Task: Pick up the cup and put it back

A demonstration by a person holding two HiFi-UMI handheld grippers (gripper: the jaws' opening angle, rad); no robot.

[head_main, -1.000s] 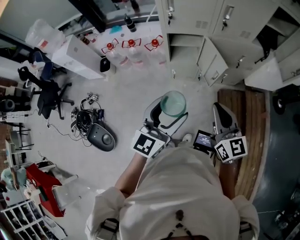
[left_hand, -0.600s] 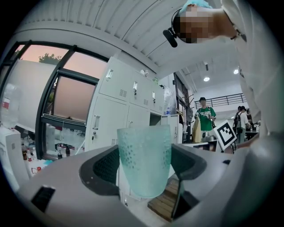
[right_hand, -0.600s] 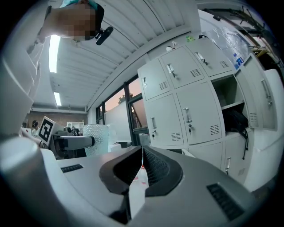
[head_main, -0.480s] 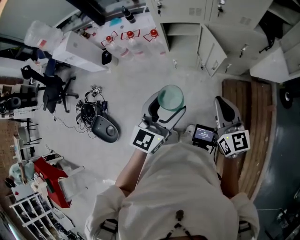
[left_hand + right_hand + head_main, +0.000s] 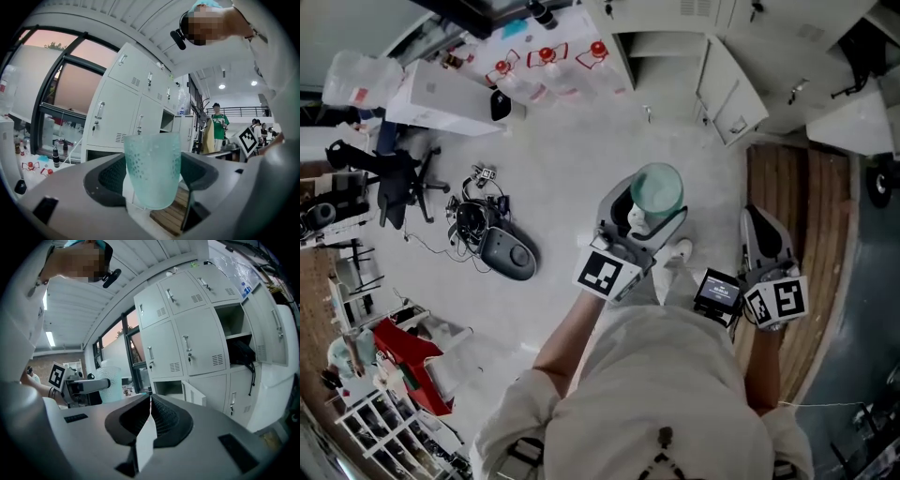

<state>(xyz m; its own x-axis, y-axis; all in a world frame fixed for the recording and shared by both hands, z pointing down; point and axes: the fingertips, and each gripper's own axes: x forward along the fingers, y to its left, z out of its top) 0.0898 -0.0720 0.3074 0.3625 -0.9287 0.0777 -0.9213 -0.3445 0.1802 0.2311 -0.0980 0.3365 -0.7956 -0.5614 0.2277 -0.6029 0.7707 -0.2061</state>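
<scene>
A translucent pale-green cup [image 5: 153, 168] with a dimpled wall stands upright between the jaws of my left gripper [image 5: 152, 180], which is shut on it. From the head view the cup [image 5: 656, 188] shows from above, held in the left gripper [image 5: 642, 220] over the grey floor. My right gripper [image 5: 766, 248] hangs to the right over the wooden strip, its jaws pressed together on nothing [image 5: 149, 420]. In the right gripper view the cup [image 5: 110, 383] and the left gripper [image 5: 86, 386] appear at the left.
White metal lockers [image 5: 703, 56] stand ahead, some with doors open. Bottles with red caps [image 5: 546, 58], a white box [image 5: 441, 98], an office chair [image 5: 389, 178] and a cable tangle with a black device [image 5: 492, 239] lie to the left. A wooden floor strip [image 5: 802, 216] runs on the right.
The view has shifted; the left gripper with the cup sits slightly farther right and forward. The right gripper has dropped a little lower in the picture. Both grips are unchanged.
</scene>
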